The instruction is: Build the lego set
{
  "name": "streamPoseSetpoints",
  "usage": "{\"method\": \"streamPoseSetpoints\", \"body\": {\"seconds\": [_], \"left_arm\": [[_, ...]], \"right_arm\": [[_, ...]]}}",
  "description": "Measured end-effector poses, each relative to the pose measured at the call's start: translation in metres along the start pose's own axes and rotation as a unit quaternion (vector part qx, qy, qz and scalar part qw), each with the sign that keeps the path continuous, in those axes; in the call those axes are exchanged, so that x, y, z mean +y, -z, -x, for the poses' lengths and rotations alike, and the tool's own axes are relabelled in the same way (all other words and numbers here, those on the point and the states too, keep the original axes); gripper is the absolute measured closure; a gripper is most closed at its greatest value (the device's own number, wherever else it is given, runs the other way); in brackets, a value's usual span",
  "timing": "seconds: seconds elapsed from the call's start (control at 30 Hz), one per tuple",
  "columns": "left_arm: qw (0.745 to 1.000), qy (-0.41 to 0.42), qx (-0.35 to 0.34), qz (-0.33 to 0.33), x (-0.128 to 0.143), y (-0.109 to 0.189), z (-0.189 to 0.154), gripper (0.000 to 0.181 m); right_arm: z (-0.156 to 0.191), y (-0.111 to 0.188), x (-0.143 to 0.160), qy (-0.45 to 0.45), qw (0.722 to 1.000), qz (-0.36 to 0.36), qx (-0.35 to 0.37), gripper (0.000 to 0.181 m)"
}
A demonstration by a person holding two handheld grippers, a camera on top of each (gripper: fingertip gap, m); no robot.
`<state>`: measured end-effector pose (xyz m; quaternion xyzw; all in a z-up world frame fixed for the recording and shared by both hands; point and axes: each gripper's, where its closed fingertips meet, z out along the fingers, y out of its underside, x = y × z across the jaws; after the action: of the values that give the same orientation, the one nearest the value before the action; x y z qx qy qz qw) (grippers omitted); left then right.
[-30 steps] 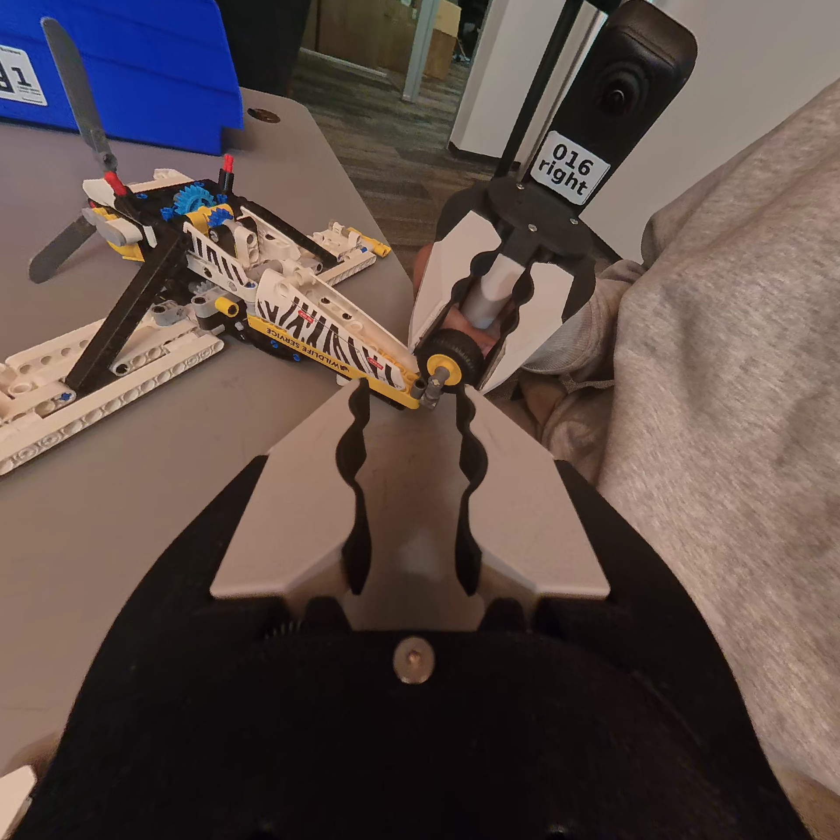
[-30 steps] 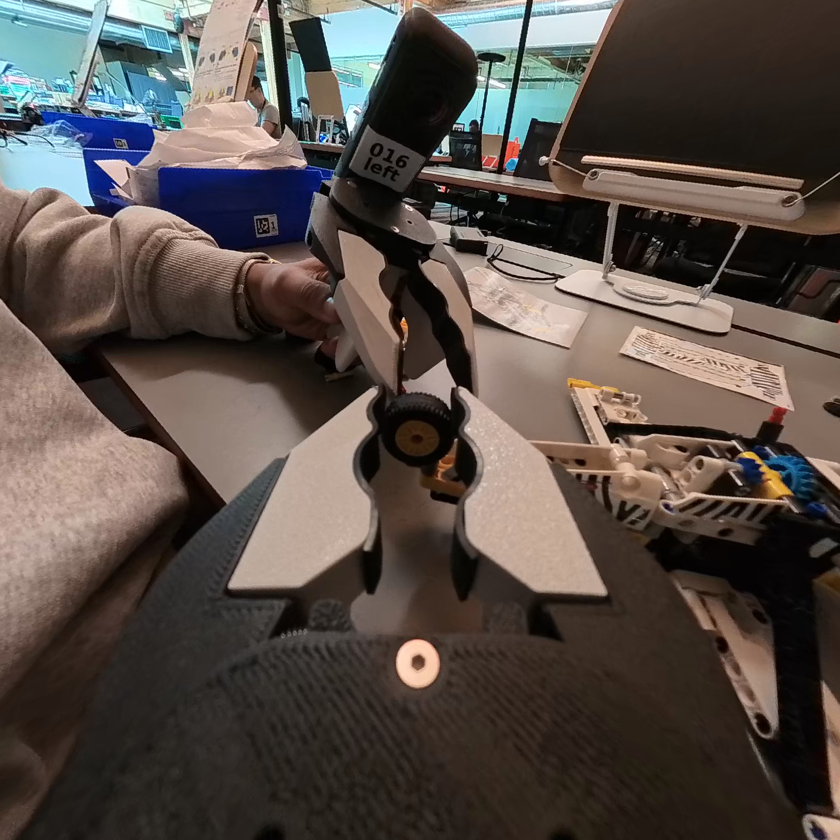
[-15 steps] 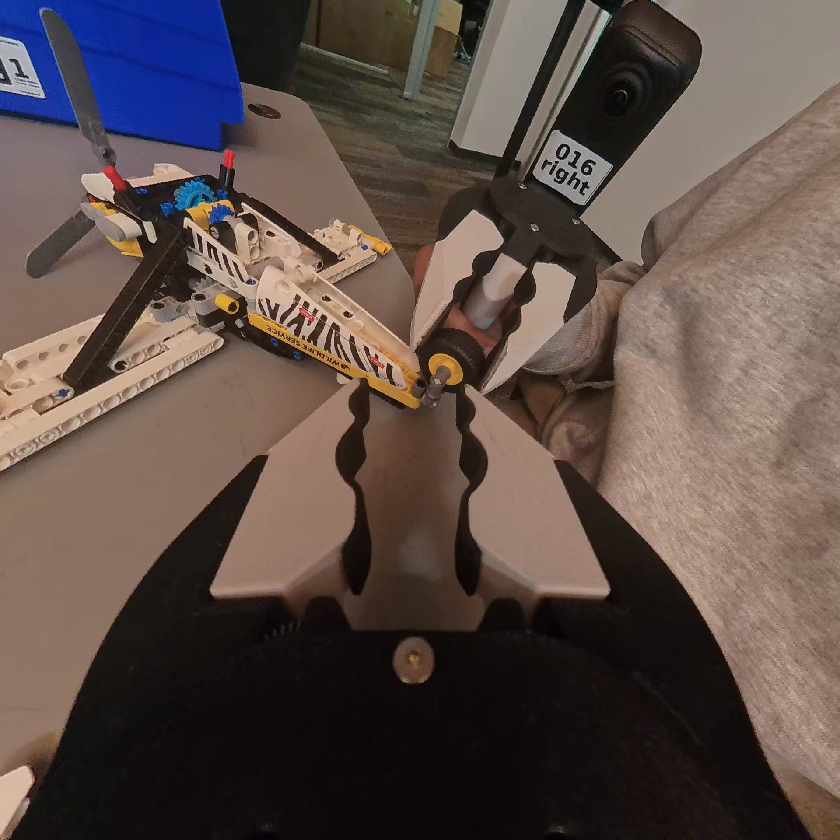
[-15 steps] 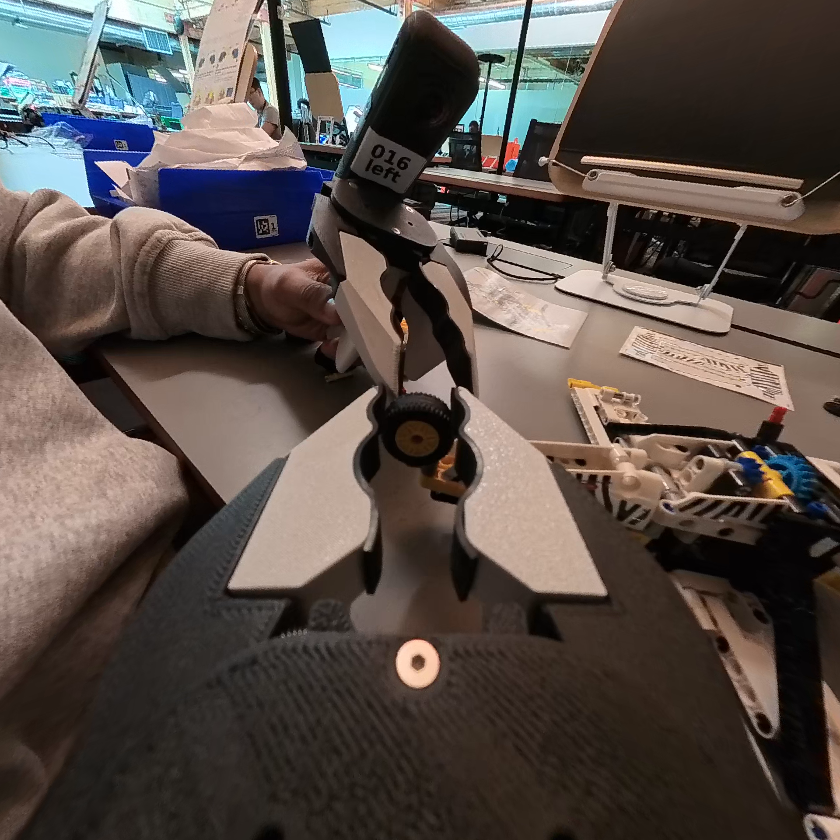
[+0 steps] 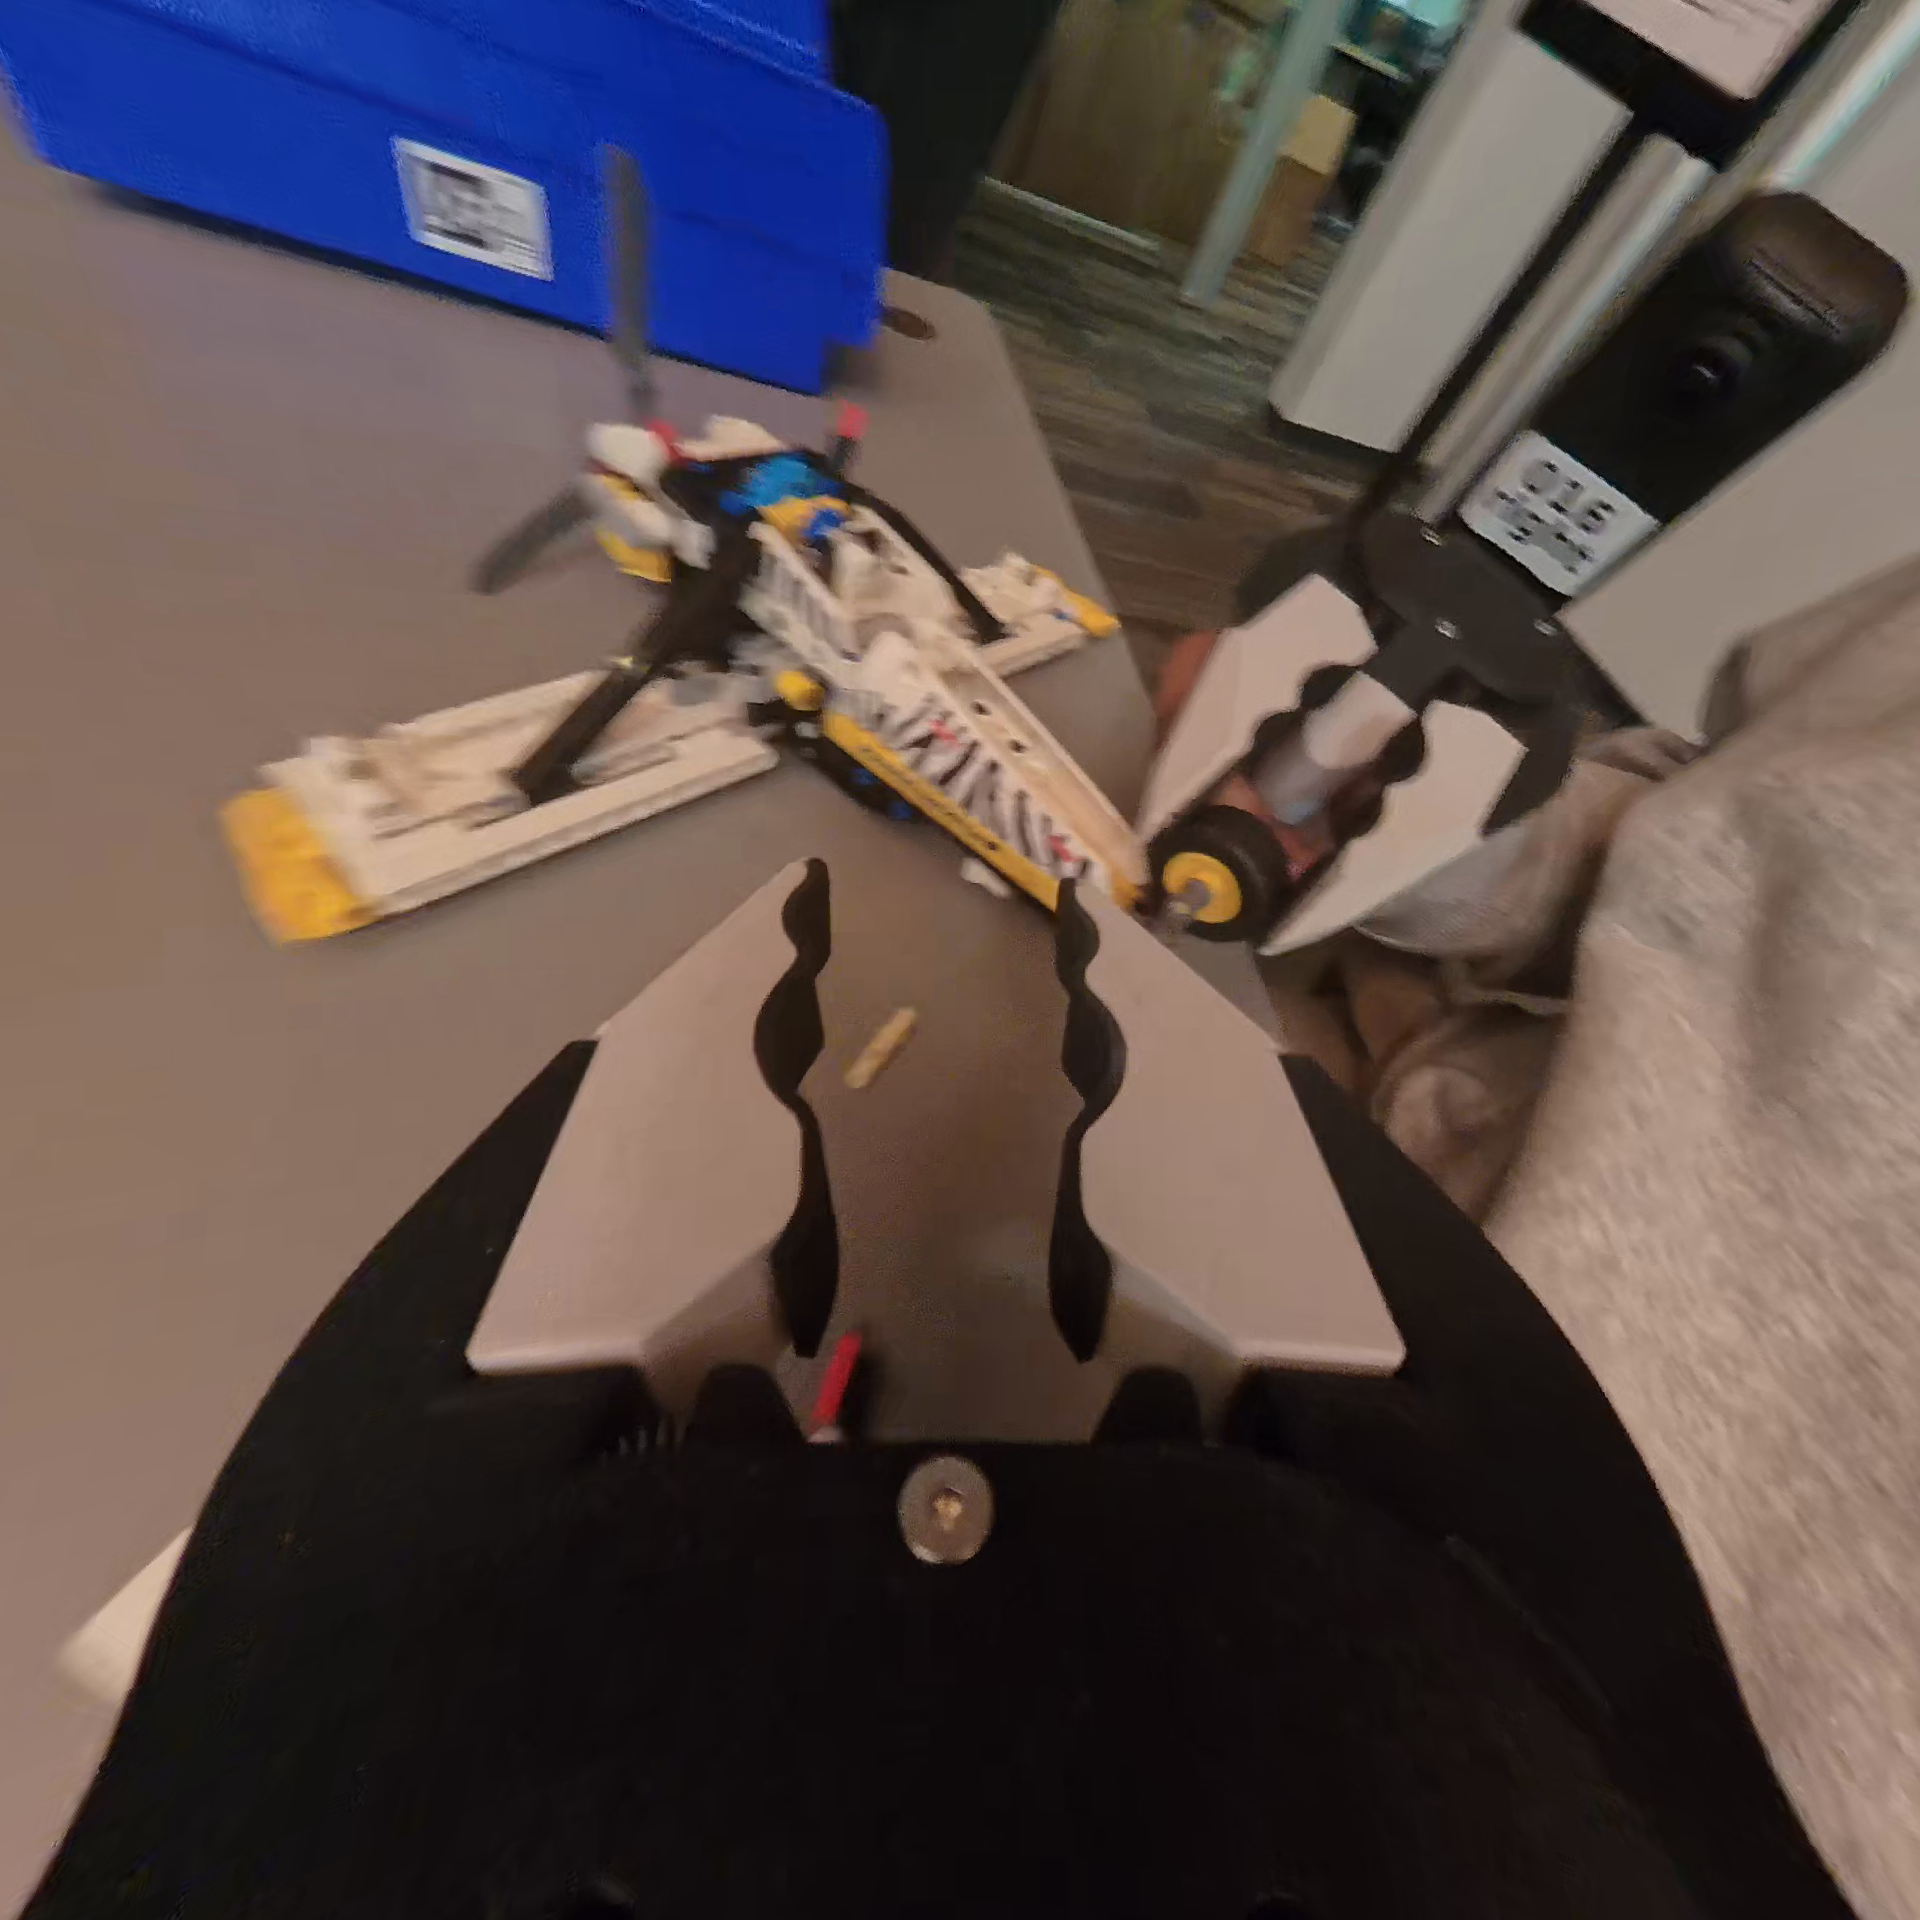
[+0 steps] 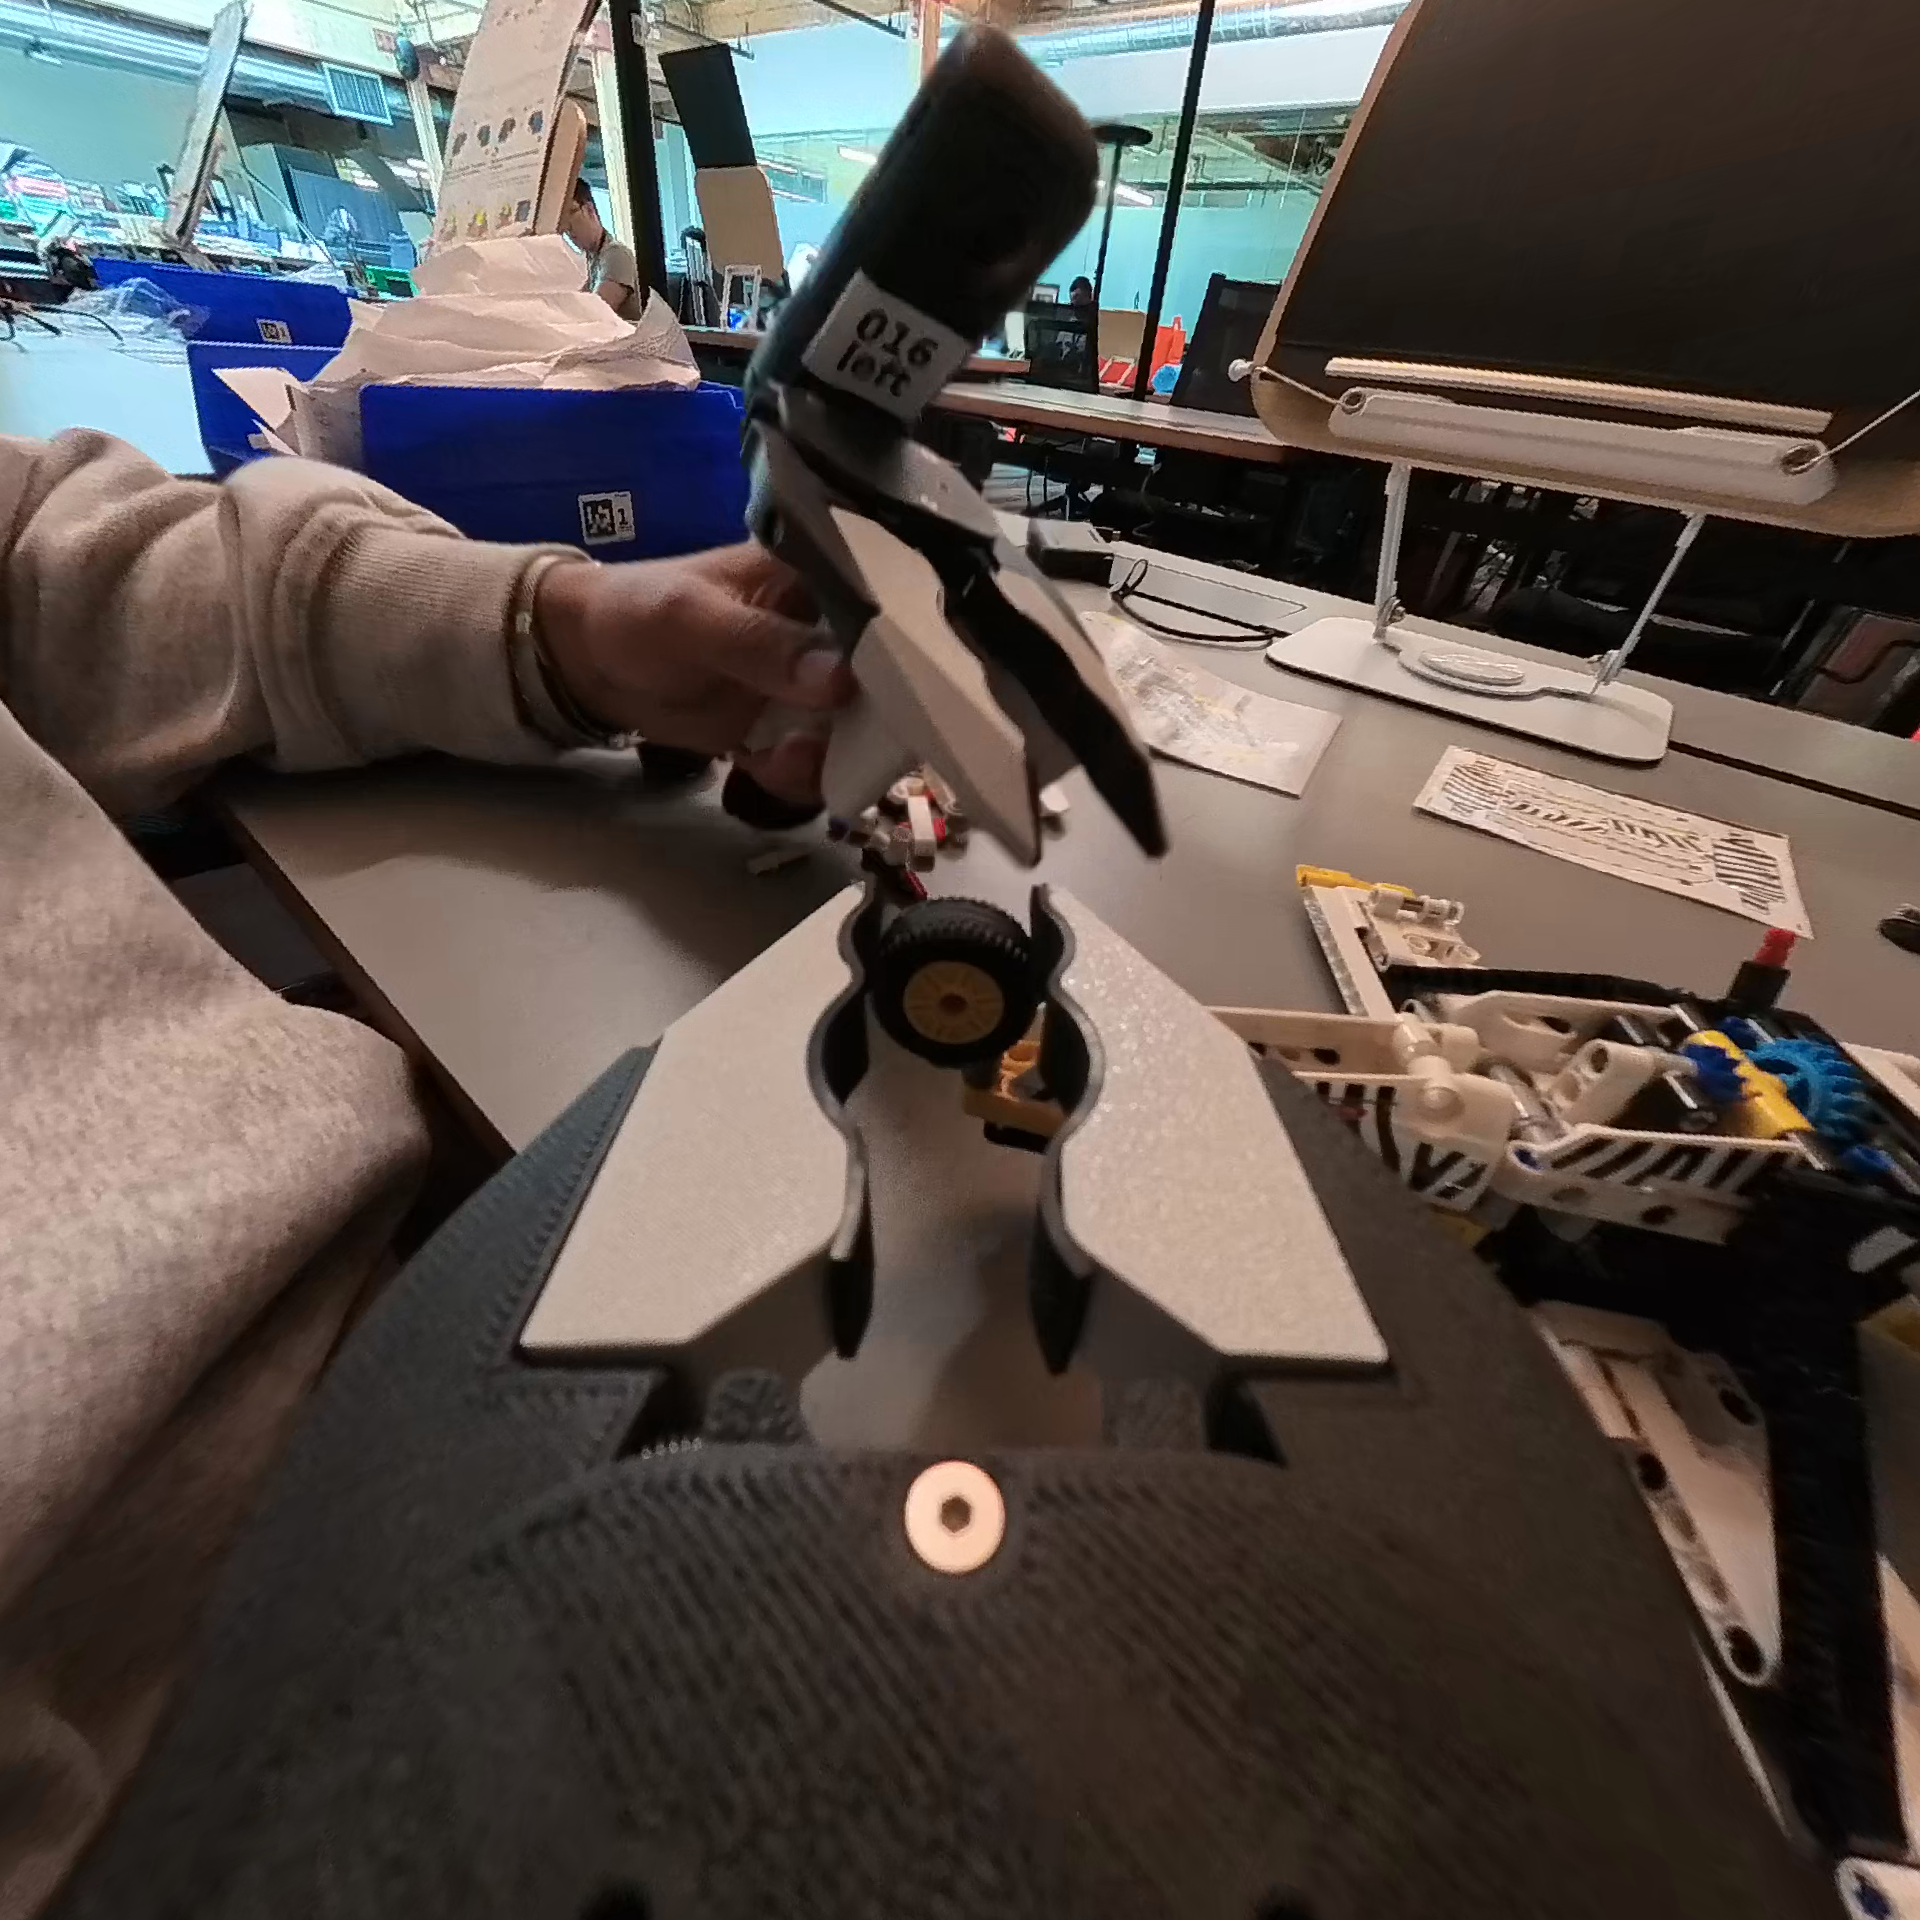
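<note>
At tabletop (image 5: 260, 1091) edge: right tool (image 6: 951, 925) clamping black wheel (image 6: 954, 995) with yellow hub at tail of zebra-striped lego plane (image 5: 831, 665). Left tool (image 5: 940, 904) hovering above tabletop, tilting downward, jaws parted and gripping nothing. Person's hand (image 6: 686, 649) gripping its handle. White label stickers showing on both tools and blue bin (image 5: 468, 145).

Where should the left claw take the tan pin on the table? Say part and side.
Probably mid-length on the tan pin, from above: it lies flat and slanted on the table, so turn the open left claw to close across its width.
</note>
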<state>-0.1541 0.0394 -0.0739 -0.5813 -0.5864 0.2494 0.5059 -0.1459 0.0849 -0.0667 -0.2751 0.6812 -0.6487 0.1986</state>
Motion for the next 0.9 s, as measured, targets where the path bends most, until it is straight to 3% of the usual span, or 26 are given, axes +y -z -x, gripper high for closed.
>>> {"method": "streamPoseSetpoints", "body": {"seconds": [0.13,0.23,0.37,0.47,0.53,0.6,0.73,0.9], "left_arm": [[0.985,-0.019,-0.161,-0.055,-0.034,0.076,0.055,0.134],[0.943,-0.026,-0.319,-0.095,-0.042,0.167,0.098,0.133],[0.851,0.005,-0.513,-0.117,-0.01,0.302,0.132,0.138],[0.818,0.055,-0.552,-0.152,0.025,0.358,0.133,0.141],[0.81,0.097,-0.56,-0.144,0.054,0.375,0.135,0.142],[0.824,0.126,-0.53,-0.157,0.064,0.372,0.133,0.142],[0.842,0.128,-0.495,-0.172,0.055,0.36,0.125,0.143],[0.834,0.052,-0.544,-0.076,0.056,0.343,0.123,0.142]], "right_arm": [[0.0,0.0,0.0,0.0,1.0,-0.001,0.002,0.154],[-0.001,0.0,0.0,-0.003,1.0,0.0,0.002,0.154],[-0.002,0.0,0.0,-0.005,1.0,-0.002,0.003,0.154],[-0.002,0.0,-0.001,-0.004,1.0,-0.004,0.007,0.154],[-0.003,0.001,-0.001,0.002,1.0,-0.009,0.016,0.155],[-0.003,0.001,-0.002,0.012,1.0,-0.012,0.024,0.156],[-0.005,0.0,-0.002,0.009,0.999,-0.013,0.034,0.155],[-0.009,0.001,-0.003,-0.003,0.999,-0.022,0.046,0.159]]}}
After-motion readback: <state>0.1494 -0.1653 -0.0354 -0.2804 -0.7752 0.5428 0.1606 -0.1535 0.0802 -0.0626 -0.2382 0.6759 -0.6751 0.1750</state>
